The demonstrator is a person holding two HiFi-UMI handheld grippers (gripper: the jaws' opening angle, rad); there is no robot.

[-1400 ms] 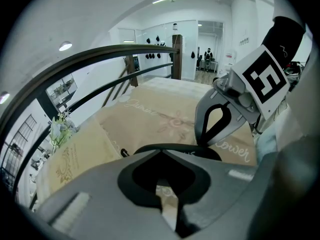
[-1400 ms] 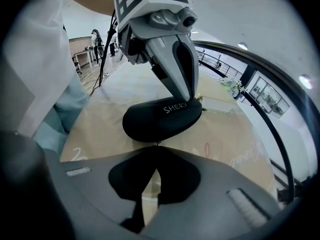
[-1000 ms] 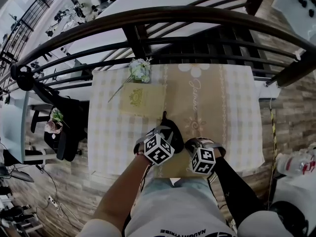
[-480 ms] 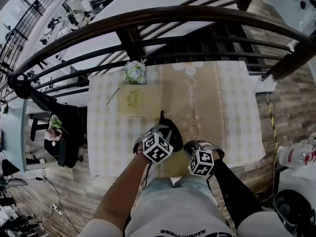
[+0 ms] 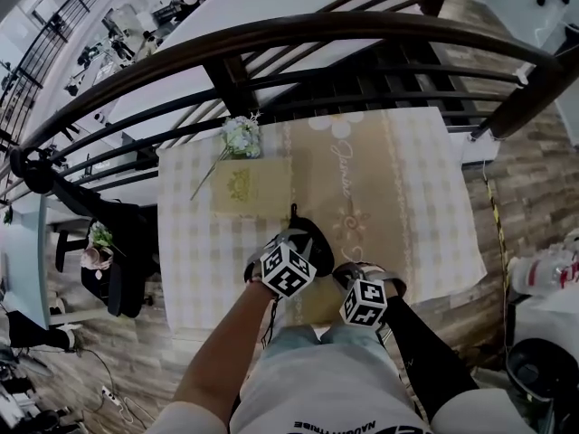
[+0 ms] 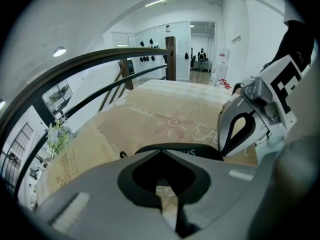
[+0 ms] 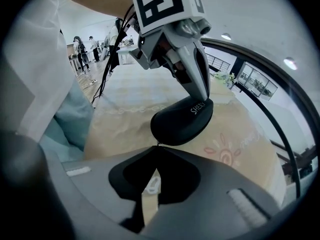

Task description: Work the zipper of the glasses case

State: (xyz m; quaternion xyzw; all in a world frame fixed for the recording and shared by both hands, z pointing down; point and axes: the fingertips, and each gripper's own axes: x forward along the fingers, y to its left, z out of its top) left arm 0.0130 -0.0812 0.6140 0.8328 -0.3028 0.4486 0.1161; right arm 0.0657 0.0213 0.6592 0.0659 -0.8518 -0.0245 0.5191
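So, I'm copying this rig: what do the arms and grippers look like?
The left gripper and right gripper are grey with black notches, each carrying a white cube of black square markers. A black cable hangs from the left one. A black sleeve covers the right arm; the left has none.

White tee with black lettering across it, light blue trousers below. Long black sleeve on the right arm. Thin black cable along the left forearm. Left gripper and right gripper pretty much twins: grey plastic jaws, black diamond-shaped cutout, pale ribbed strips, shiny metal frame, and a cube of black-and-white square markers on top.
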